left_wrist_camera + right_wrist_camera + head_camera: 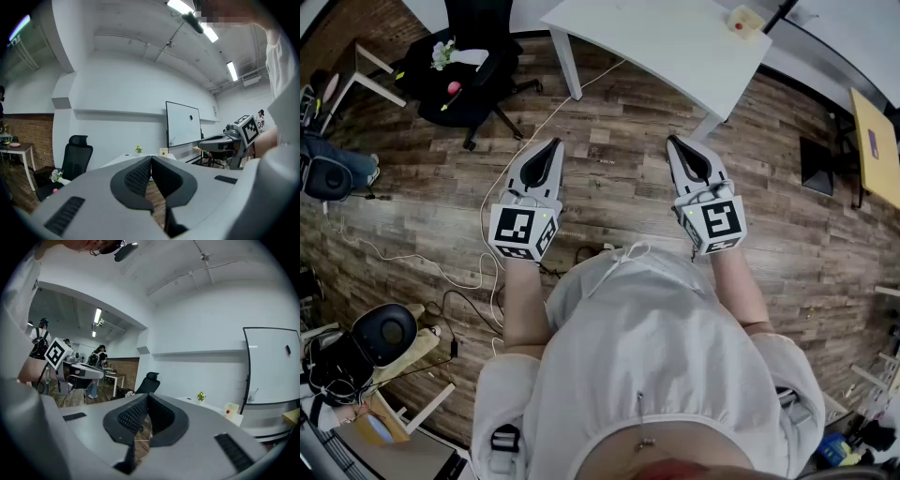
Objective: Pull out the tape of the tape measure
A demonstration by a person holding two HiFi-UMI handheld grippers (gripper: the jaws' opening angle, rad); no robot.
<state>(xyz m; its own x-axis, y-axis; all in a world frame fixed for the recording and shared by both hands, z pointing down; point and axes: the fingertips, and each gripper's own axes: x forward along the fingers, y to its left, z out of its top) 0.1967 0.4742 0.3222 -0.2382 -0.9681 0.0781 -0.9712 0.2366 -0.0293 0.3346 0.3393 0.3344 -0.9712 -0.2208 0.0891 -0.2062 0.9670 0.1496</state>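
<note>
Holds the left gripper (553,143) and the right gripper (672,141) level, side by side and well apart, above a wood floor (609,178). Shows both pairs of jaws clenched fully, pad against pad, grasping nothing. Points both toward a white table (675,47), with a black office chair (473,56) off to the left and a white cable (547,114) trailing across the boards by the left gripper. Finds the tape measure in no view.

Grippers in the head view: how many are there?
2. The left gripper is at centre left over the wood floor, the right gripper at centre right; none seems hidden.
</note>
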